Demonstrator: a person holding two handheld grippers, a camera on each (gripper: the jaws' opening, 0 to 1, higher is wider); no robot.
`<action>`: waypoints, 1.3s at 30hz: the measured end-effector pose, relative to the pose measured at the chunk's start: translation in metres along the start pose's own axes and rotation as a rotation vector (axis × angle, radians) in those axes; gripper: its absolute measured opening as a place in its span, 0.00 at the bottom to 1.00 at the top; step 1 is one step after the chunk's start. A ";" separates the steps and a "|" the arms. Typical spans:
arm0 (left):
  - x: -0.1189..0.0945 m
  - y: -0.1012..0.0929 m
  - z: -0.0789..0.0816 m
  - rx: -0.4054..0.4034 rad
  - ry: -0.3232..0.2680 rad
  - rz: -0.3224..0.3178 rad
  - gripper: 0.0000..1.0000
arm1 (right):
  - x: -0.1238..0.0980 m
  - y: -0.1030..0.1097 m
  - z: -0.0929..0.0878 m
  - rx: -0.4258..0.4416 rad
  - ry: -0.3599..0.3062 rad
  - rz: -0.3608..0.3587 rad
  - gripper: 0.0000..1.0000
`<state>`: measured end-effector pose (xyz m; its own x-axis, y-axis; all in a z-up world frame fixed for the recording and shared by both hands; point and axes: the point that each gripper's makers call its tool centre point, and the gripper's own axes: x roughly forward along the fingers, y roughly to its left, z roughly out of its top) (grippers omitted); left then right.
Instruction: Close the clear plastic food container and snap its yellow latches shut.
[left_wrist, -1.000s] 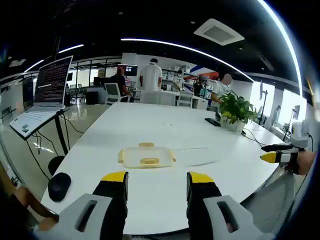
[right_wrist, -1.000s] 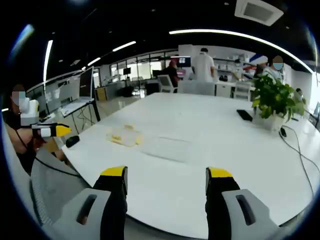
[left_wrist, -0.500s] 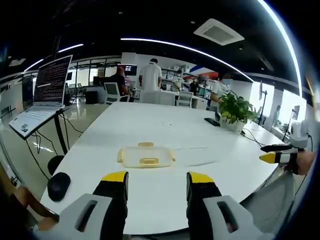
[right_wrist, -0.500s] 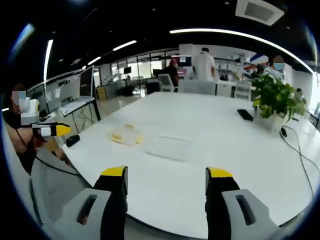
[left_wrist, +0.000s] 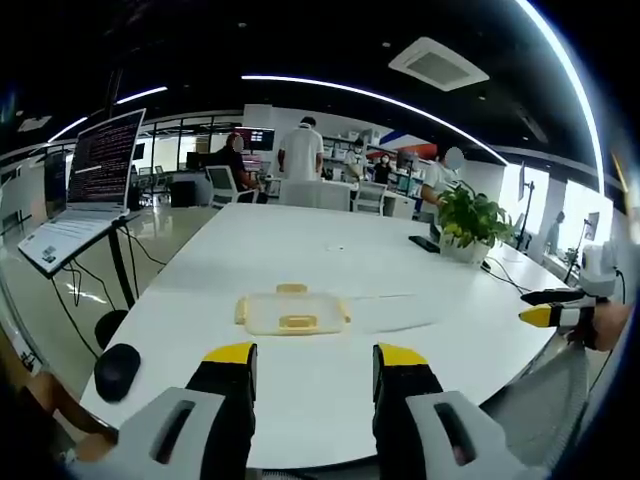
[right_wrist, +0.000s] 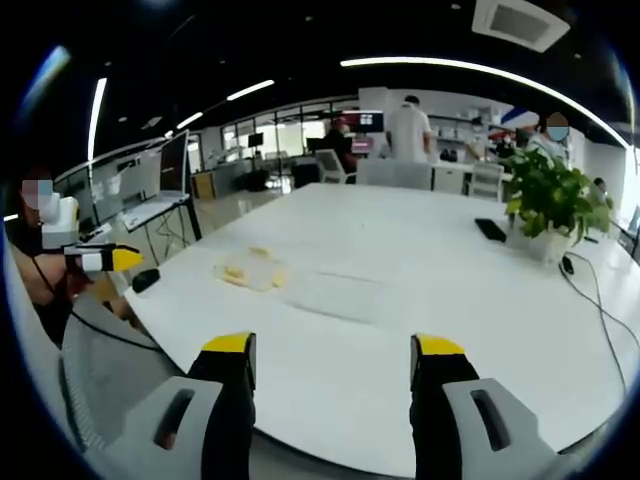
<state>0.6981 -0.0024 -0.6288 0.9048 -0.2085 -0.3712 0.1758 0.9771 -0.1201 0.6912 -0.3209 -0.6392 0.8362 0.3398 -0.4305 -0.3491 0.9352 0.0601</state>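
The clear plastic food container (left_wrist: 292, 313) with yellow latches lies flat on the white table (left_wrist: 330, 260), straight ahead of my left gripper (left_wrist: 312, 358), which stands open short of it with nothing between its jaws. In the right gripper view the container (right_wrist: 250, 271) is small, far off to the left on the table (right_wrist: 400, 290). My right gripper (right_wrist: 333, 349) is open and empty near the table's front edge. The left gripper (right_wrist: 105, 260) enters the right gripper view at the left edge. At the right edge of the left gripper view is the right gripper (left_wrist: 552, 312).
A black mouse (left_wrist: 117, 371) lies at the table's near left corner. A potted plant (left_wrist: 468, 225) and a dark phone (left_wrist: 425, 243) sit at the far right. A laptop on a stand (left_wrist: 85, 190) is off to the left. People stand in the background.
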 end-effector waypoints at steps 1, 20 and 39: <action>0.000 0.000 0.000 -0.001 -0.001 0.000 0.41 | 0.000 0.000 0.000 0.000 -0.001 -0.001 0.60; 0.000 -0.001 0.000 0.000 -0.001 0.005 0.40 | 0.000 -0.001 0.000 -0.001 -0.004 -0.004 0.60; 0.000 0.002 0.000 -0.001 -0.005 0.002 0.40 | 0.000 0.000 0.001 -0.004 -0.001 -0.003 0.59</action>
<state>0.6989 -0.0010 -0.6291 0.9070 -0.2061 -0.3673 0.1735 0.9775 -0.1200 0.6922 -0.3211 -0.6386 0.8379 0.3370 -0.4294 -0.3480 0.9359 0.0554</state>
